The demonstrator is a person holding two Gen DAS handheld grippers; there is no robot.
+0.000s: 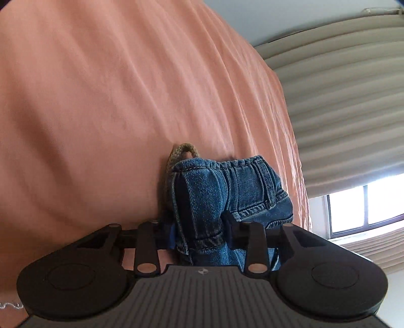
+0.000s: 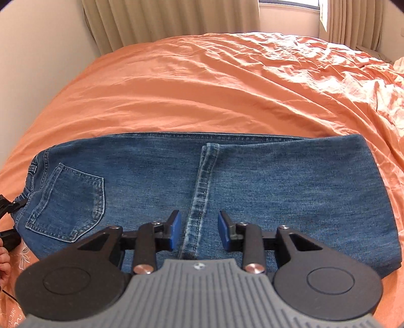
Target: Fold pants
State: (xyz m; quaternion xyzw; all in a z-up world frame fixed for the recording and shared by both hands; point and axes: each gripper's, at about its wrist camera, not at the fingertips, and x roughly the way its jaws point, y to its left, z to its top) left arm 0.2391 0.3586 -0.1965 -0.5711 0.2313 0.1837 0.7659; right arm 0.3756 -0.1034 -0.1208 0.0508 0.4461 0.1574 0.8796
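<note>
**Left claw clamped on the waistband, right claw open over the folded jeans**

The left claw [image 1: 202, 227] is clamped on a bunched fold of the jeans [image 1: 227, 191] at the waistband end. The denim fills the gap between its fingers, with the thick stitched band bulging forward past the pads. A belt loop and a line of seam stitching show on the right side of the bunch. A short loop of olive cord [image 1: 182, 148] sticks out from the far edge of the fabric and lies against the orange bedsheet [image 1: 113, 101]. Beyond the sheet's edge, on the right of this view, are pale pleated curtains [image 1: 341, 101] and a bright window [image 1: 366, 207].

The right claw [image 2: 199, 230] has its jaws apart, its blue pads [image 2: 175, 227] on either side of a stitched hem [image 2: 202, 189] that runs away from the camera; neither pad presses on the cloth. The jeans [image 2: 277, 189] lie flat across the bed, folded over on themselves, with the hem of the folded legs lying across the middle. A back pocket [image 2: 68, 204] faces up at the left end. There, at the edge of the view, part of the left claw [image 2: 8, 209] meets the waistband, and a bit of the person's hand [image 2: 3, 267] shows below it. The orange bedsheet [image 2: 202, 88] stretches out wrinkled beyond the jeans to the curtains [image 2: 164, 20] and a lit window [image 2: 290, 12] at the far wall.
</note>
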